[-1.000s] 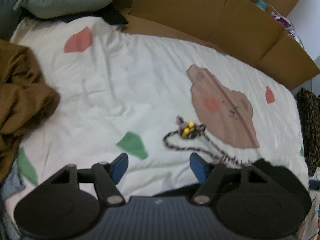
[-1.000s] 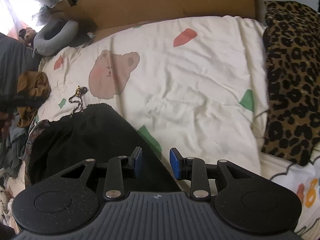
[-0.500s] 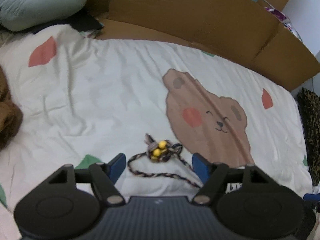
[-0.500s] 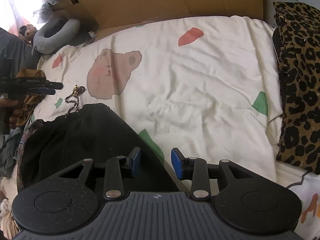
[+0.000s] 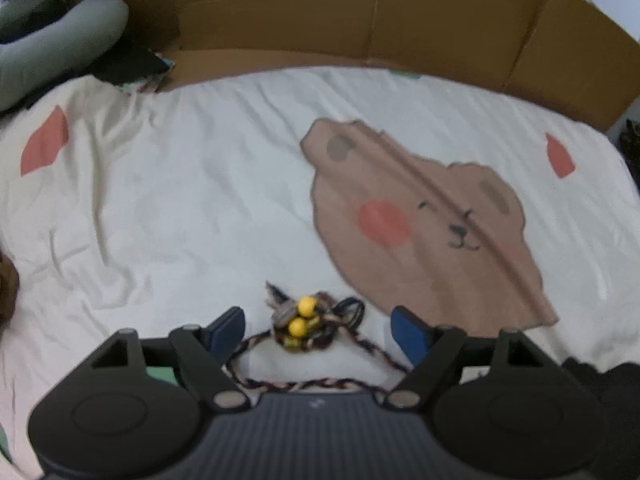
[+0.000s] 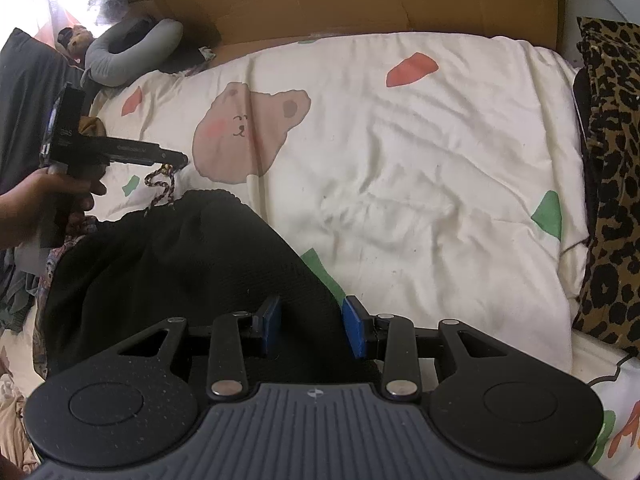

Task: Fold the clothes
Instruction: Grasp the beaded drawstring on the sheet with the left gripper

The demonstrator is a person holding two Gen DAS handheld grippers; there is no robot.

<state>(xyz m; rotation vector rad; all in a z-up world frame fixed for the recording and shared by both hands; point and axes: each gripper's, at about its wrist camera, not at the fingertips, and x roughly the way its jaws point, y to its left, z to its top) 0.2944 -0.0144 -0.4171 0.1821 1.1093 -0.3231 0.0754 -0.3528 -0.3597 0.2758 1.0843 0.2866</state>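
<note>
Black knitted garment [image 6: 172,264] lies crumpled on the near left part of the cream bedspread with a printed brown bear face [image 6: 420,168]. One edge of the garment runs down to the right gripper [image 6: 308,326].

Right gripper: blue pads stand at a moderate gap. The black knit fills the space between them and passes under the left pad. Neither pad visibly presses the fabric, so nothing is gripped.

A braided multicoloured cord with a knot and two yellow beads [image 5: 298,322] trails from the garment's far left edge onto the bedspread. In the right wrist view it leads from the knit up to the tip of the left gripper [image 6: 176,158].

Left gripper [image 5: 318,330]: jaws wide and opening. The beaded knot sits between the blue pads, roughly centred, clear of both. The cord loops back under the gripper body. A corner of the black garment shows at lower right of the left wrist view [image 5: 608,380].

Brown cardboard sheets [image 5: 360,20] stand along the far side of the bed.
</note>
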